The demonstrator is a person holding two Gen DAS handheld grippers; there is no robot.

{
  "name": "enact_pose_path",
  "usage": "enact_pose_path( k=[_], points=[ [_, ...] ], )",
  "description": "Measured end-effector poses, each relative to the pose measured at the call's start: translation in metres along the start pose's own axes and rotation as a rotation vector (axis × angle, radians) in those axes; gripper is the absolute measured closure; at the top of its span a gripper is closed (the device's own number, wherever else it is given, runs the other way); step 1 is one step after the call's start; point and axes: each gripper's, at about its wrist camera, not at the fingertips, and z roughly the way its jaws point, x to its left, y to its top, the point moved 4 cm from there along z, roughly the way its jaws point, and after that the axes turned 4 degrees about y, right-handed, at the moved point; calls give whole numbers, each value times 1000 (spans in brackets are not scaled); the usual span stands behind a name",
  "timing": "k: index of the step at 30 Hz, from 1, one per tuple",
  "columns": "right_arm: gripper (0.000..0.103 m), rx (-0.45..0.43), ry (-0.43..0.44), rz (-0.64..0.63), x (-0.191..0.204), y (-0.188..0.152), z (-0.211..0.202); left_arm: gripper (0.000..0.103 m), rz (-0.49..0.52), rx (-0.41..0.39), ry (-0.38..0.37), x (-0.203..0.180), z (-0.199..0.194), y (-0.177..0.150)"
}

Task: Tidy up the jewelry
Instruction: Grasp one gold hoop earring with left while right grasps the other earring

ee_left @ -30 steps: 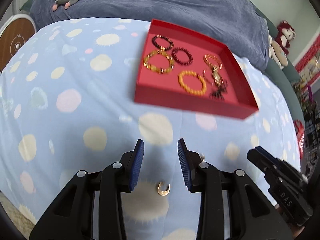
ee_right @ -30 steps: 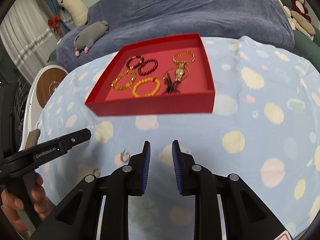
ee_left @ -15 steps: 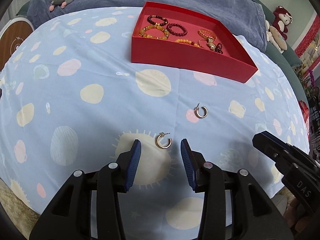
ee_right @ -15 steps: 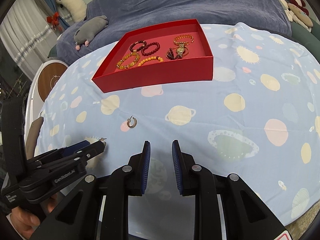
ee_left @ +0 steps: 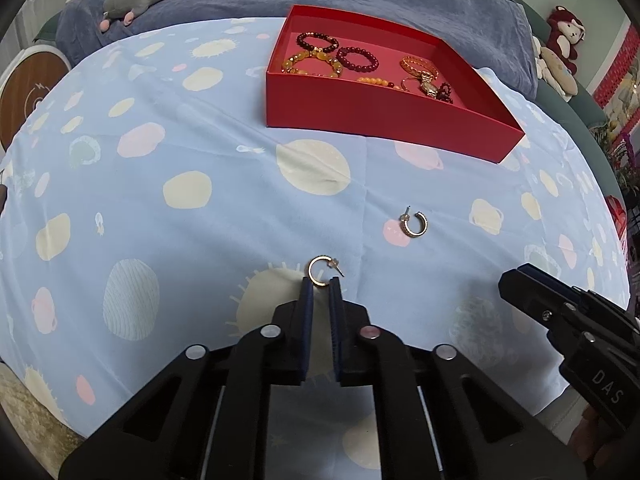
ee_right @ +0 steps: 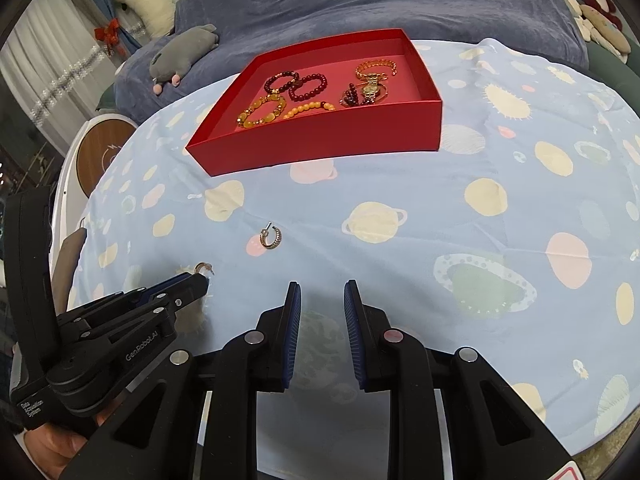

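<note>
Earring point(ee_left: 320, 272) sits pinched at its lower edge between my left claw's point(ee_left: 321, 286) closed tips, gripped low so it lifts clean off the tablecloth point(ee_left: 192, 240). My right claw point(ee_right: 320, 292), at three o'clock of it, hangs part open and holds nothing, free for the second earring point(ee_left: 414, 225) at one o'clock. Farther at twelve waits the red box point(ee_left: 384, 108), bracelets point(ee_left: 316, 62) already inside, where I judge both earrings belong.
</note>
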Motion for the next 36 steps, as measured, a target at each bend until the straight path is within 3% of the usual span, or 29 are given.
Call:
enact_pose_path(
  k=[12,17,23,25,27,36],
  points=[
    [80,30,13,-81,29,17,32,101,-52,14,-38,16,-3,-5],
    [73,41,2,-101,34,22,44,100,-80,15,-52,19,-3,-3],
    [73,53,-11,-132,38,27,59,92,-84,16,-52,19,-3,-2],
    [79,44,-26,-152,39,28,60,77,-86,12,-53,19,-3,0],
    [87,43,-39,-164,39,29,61,71,-86,3,-49,18,-4,2],
    [87,16,-35,-87,17,25,42,71,-59,-1,-41,6,4,11]
  ],
)
